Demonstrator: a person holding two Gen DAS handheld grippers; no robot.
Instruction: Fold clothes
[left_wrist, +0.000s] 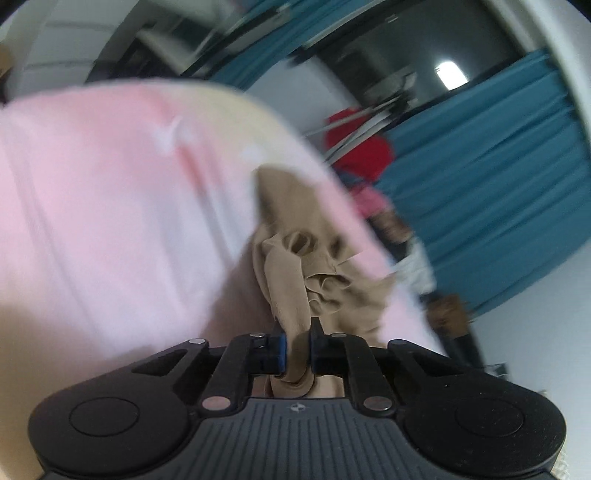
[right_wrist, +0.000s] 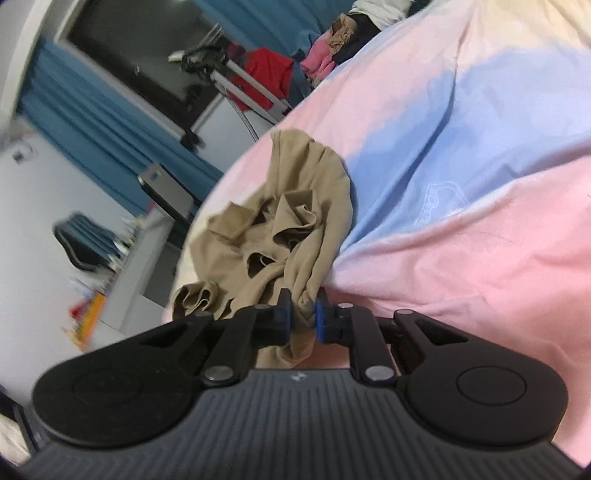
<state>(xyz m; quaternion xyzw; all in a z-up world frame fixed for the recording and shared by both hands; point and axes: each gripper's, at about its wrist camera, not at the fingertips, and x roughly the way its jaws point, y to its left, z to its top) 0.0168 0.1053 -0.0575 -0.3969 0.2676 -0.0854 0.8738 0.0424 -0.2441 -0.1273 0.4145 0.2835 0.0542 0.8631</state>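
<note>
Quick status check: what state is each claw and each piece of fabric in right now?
Left claw: shut on the tan garment.
Right claw: shut on the tan garment.
Tan garment: crumpled, unfolded, pinched by both claws.
Bedcover: spread out under the garment, lightly wrinkled.
Red garment: hanging on the rack in the background.

No word, number or brand can be read in either view. The bedsheet (right_wrist: 480, 155) carries a faint white outlined emblem (right_wrist: 441, 205) on its blue band toward the right edge, its small lettering too blurred to make out.
</note>
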